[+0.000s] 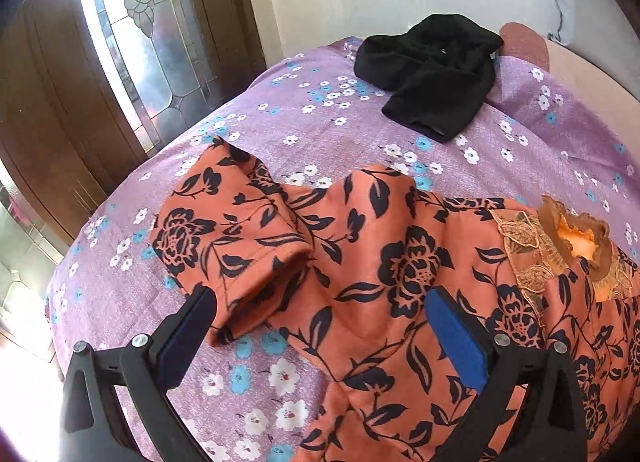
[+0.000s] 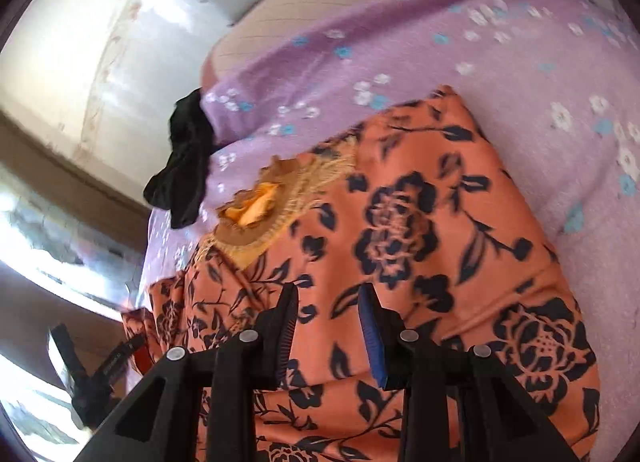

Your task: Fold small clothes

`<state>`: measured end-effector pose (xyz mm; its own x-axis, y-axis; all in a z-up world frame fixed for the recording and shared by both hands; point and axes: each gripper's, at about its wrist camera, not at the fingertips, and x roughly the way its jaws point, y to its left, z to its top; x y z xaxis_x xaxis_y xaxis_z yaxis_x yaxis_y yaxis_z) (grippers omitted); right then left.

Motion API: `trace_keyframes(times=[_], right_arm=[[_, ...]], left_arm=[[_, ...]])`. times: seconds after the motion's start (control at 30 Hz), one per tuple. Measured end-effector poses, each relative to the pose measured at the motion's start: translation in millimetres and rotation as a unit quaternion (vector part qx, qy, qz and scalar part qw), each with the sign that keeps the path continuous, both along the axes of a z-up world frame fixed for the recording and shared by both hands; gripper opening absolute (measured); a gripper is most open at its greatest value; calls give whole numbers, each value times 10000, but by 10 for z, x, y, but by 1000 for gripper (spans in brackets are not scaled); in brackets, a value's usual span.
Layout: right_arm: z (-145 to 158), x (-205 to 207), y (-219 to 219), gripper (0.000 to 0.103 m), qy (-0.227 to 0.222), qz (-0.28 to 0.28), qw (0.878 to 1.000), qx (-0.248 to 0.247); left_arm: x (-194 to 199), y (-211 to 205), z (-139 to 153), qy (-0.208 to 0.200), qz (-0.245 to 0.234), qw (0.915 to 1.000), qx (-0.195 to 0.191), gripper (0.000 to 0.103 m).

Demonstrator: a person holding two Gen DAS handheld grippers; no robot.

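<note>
An orange top with a black flower print (image 1: 380,262) lies spread on the bed, its lace collar (image 1: 560,246) to the right and one sleeve (image 1: 236,230) folded up at the left. My left gripper (image 1: 320,302) is open wide, low over the garment by the sleeve's cuff, holding nothing. In the right wrist view the same top (image 2: 420,230) fills the middle, collar (image 2: 260,206) to the left. My right gripper (image 2: 328,294) hangs just above the cloth with its jaws partly apart and nothing between them. The left gripper (image 2: 92,374) shows at the far left there.
A purple flowered bedsheet (image 1: 320,122) covers the bed. A black garment (image 1: 432,70) lies crumpled at the far side, also in the right wrist view (image 2: 184,166). A wooden door with glass panes (image 1: 132,42) stands left of the bed; a white wall is behind.
</note>
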<state>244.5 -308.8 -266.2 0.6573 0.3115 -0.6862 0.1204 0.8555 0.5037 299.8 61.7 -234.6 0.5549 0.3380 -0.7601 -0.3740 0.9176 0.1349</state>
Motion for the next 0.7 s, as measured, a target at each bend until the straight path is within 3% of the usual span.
trace_keyframes(times=[0.1,0.23,0.3,0.43,0.53,0.7], right_arm=[[-105,93,403,34,154,439,9980,-417],[-332,270,764,34,388,497,9951,-765],[-295,298,964,34,221,497,9940,-953],[-122,320,1403,34,-117,1125,9928,-390],[73,209,1811,34,-524,1719,9825,-495],[130,170,2205,34,-388,1982,9775,-618]], left_arm=[[-27,294,33,6,316,9995,-79,103],[-137,873,10,96,876,9957,-280,103],[-216,1192,-3,79,1217,9919,-362,103],[-338,1731,-12,11,1847,9813,-547,103],[-402,2043,-29,-18,2186,9724,-813,103],[-517,2417,-60,-46,2646,9560,-1266,103]])
